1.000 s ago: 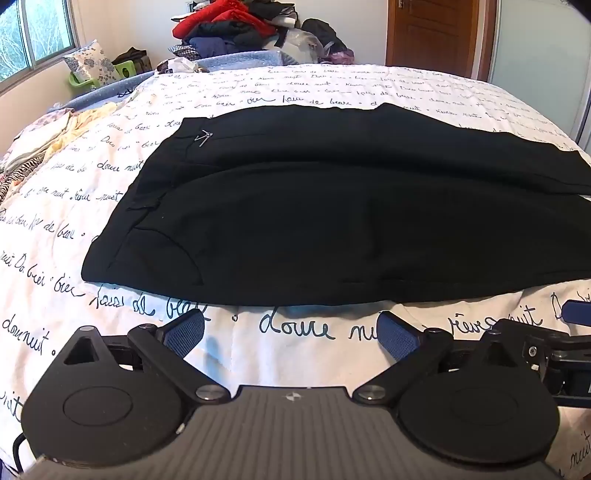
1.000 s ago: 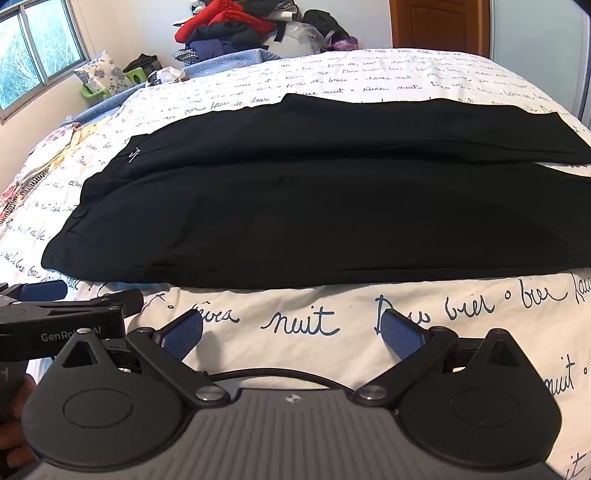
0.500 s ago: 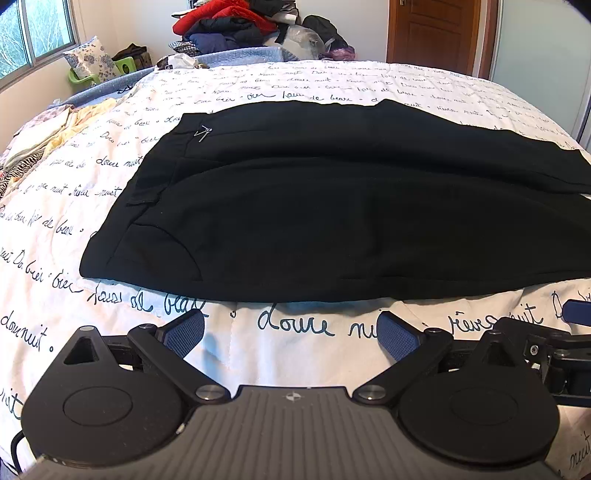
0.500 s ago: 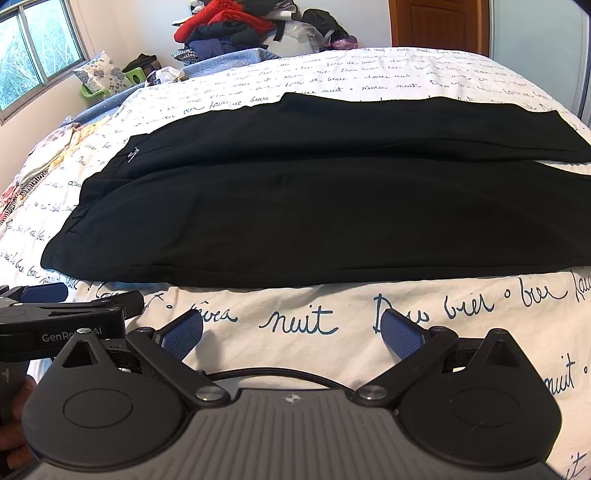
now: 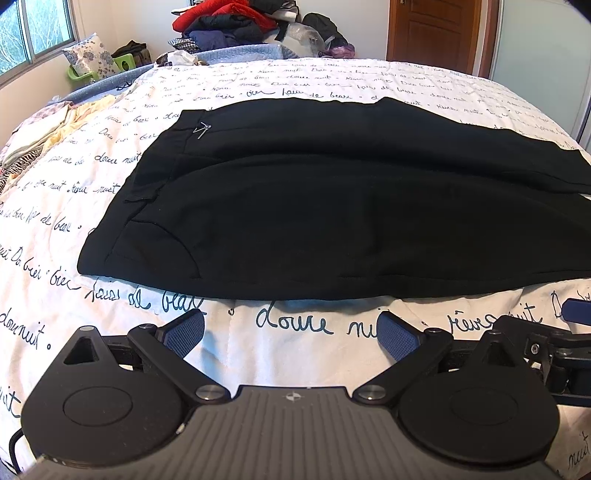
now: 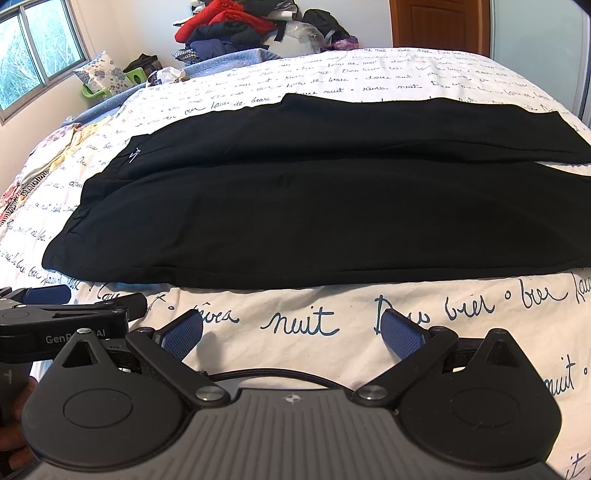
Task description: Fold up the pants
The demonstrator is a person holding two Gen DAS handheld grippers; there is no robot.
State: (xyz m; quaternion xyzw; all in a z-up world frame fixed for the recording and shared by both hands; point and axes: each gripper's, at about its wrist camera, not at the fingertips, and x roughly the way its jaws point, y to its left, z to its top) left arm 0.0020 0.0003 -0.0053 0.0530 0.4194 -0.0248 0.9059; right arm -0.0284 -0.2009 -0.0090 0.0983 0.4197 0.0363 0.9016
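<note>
Black pants (image 5: 314, 206) lie flat across the bed, waistband to the left and both legs running off to the right, the far leg (image 6: 369, 129) beside the near one. A small metal clasp (image 5: 201, 130) shows near the waistband. My left gripper (image 5: 291, 328) hovers open just short of the pants' near edge, nothing between its blue pads. My right gripper (image 6: 291, 328) is open too, over the bare cover in front of the near leg. Each gripper shows at the edge of the other's view.
The bed cover (image 5: 303, 325) is white with dark script writing. A heap of clothes (image 5: 236, 26) sits at the far end, loose garments (image 5: 44, 136) lie at the left edge. A window (image 6: 33, 55) is at the left, a wooden door (image 5: 436, 29) behind.
Both grippers have crept slightly forward toward the pants' near edge. The pants lie as before, and both grippers stay open.
</note>
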